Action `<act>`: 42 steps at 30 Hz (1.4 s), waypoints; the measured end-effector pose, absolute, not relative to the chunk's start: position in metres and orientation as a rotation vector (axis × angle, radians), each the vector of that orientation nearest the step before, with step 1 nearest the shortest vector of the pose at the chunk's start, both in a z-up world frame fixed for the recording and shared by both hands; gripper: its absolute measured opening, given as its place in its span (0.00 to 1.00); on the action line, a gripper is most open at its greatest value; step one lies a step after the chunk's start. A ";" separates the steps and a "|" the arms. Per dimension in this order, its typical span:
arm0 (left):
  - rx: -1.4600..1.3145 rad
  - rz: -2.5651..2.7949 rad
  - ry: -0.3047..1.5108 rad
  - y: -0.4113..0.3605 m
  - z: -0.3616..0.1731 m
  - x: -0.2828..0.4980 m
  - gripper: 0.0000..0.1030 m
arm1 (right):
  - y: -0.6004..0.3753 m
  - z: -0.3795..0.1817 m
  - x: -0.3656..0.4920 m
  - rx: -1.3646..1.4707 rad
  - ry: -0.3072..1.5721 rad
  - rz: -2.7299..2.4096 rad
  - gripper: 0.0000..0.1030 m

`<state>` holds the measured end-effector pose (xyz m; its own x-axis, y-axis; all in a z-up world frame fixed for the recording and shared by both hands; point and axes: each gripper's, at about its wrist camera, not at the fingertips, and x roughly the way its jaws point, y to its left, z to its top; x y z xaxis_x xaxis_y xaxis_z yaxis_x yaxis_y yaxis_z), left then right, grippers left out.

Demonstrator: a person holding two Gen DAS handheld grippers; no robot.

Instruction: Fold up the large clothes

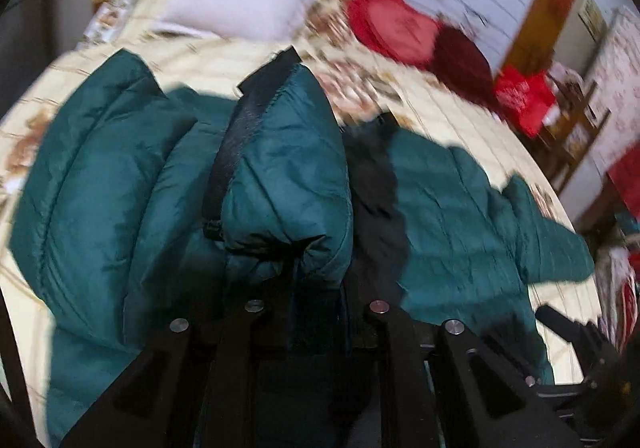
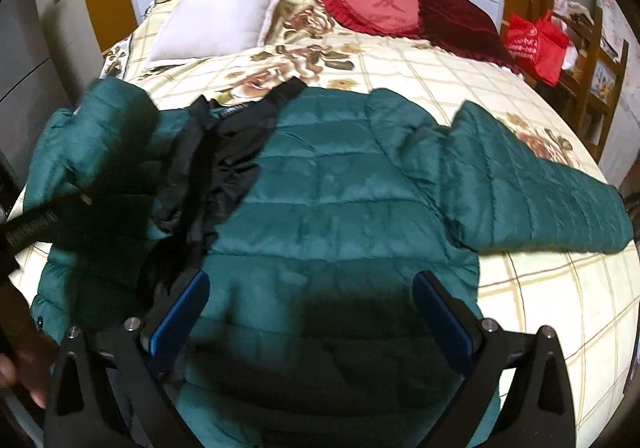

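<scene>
Green puffy quilted jacket (image 2: 332, 183) lies spread on the flowery checked bed cover (image 2: 540, 288). Left fingers (image 1: 316, 288) seem clenched on a bunched-up fold of it, though the view is blurry. Right fingers (image 2: 312, 312) stand wide apart, released, just above the jacket.

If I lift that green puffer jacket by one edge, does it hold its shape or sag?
Probably sags: the green puffer jacket already lies in soft folds, one sleeve limp on the bed. Its puffy quilting suggests light for its bulk. The shiny shell may be slippery, so a thin pinch could slide.
</scene>
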<state>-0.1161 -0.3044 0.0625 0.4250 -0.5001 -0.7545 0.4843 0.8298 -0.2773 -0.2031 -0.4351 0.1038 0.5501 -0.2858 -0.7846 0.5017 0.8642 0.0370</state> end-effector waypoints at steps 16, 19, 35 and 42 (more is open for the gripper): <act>0.001 -0.604 0.831 -0.212 0.119 -0.151 0.59 | -0.464 0.110 -0.177 0.457 0.830 -0.415 1.00; -0.008 -0.424 0.793 -0.178 0.115 -0.137 0.59 | -0.467 0.092 -0.149 0.431 0.898 -0.436 1.00; -0.050 -0.238 0.891 -0.147 0.063 -0.076 0.59 | -0.511 0.090 -0.096 0.251 0.899 -0.573 0.25; -0.026 -0.242 0.819 -0.156 0.086 -0.083 0.59 | -0.507 0.115 -0.124 0.288 0.790 -0.602 0.68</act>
<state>-0.0826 -0.1558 0.0860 0.6567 -0.2240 -0.7201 0.2036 0.9721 -0.1167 -0.1240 -0.5067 0.1146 0.5494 -0.3966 -0.7354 0.6044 0.7964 0.0220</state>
